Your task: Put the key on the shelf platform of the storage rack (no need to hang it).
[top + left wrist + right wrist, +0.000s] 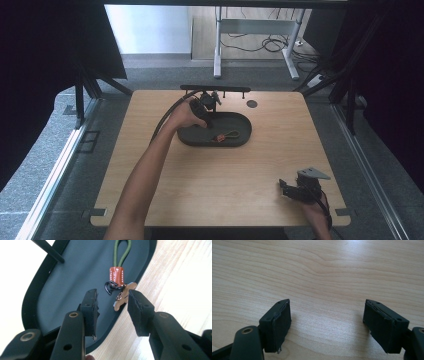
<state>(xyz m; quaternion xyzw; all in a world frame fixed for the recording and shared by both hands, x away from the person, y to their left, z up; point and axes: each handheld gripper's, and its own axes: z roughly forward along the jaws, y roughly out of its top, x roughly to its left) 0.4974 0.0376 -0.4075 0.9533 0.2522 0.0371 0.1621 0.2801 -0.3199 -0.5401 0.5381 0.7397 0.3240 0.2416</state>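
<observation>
Hovering: left claw (112,312) spread over keychain (117,277) in tray (32,297) | right claw (327,325) spread above table (317,270)

One dark oval tray (62,282) lies under and ahead of the left gripper's jaws. In it is one keychain (117,277), just beyond the jaw tips: one green cord loop, one orange leather tab, one black clasp, one small brown charm. Two grippers, each with two jaws.
</observation>
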